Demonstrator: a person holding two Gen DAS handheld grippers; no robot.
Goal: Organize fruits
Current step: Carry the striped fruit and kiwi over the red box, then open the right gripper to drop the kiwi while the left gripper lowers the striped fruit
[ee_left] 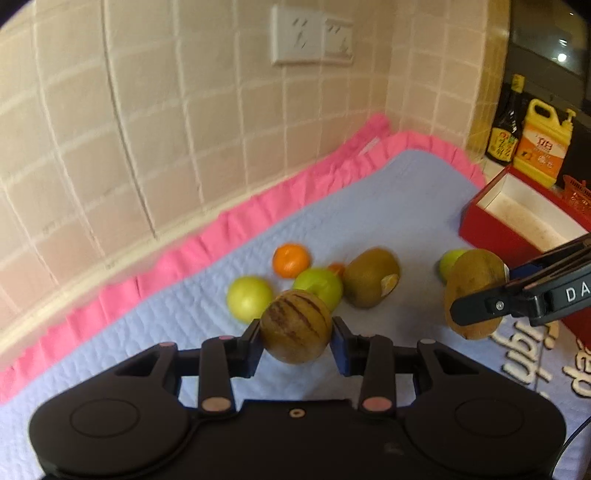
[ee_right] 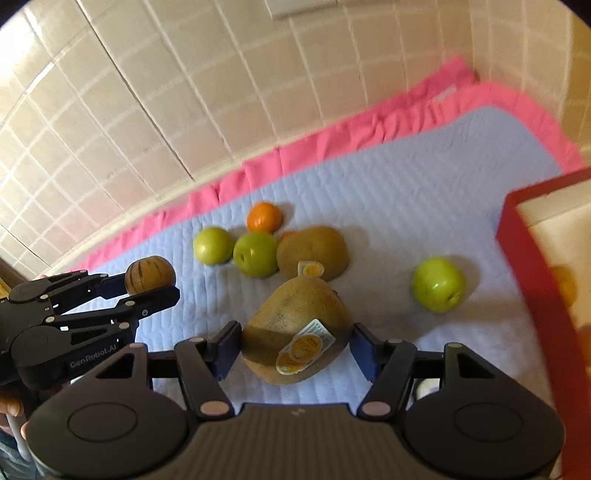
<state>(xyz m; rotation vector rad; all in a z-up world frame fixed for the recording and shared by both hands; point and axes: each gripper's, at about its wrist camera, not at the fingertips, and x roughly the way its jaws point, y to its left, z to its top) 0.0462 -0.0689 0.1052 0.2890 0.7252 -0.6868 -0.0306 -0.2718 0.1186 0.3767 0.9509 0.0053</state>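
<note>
My left gripper [ee_left: 295, 338] is shut on a round brown fruit with dark stripes [ee_left: 295, 326], held above the blue mat; it also shows in the right wrist view [ee_right: 149, 275]. My right gripper [ee_right: 295, 345] is shut on a brown kiwi with an orange sticker [ee_right: 295, 332], also lifted; the kiwi shows in the left wrist view [ee_left: 472, 291]. On the mat lie an orange [ee_right: 264, 217], two green apples [ee_right: 213, 245] [ee_right: 255, 254], another kiwi [ee_right: 312, 251] and a lone green apple [ee_right: 439, 283]. A red box [ee_left: 491, 229] stands at the right.
The blue mat [ee_left: 388, 206] with a pink border lies against a tiled wall with sockets [ee_left: 312, 35]. A yellow detergent bottle [ee_left: 541, 144] and a dark sauce bottle [ee_left: 504, 125] stand behind the box. Orange fruit [ee_right: 563, 284] shows inside the box.
</note>
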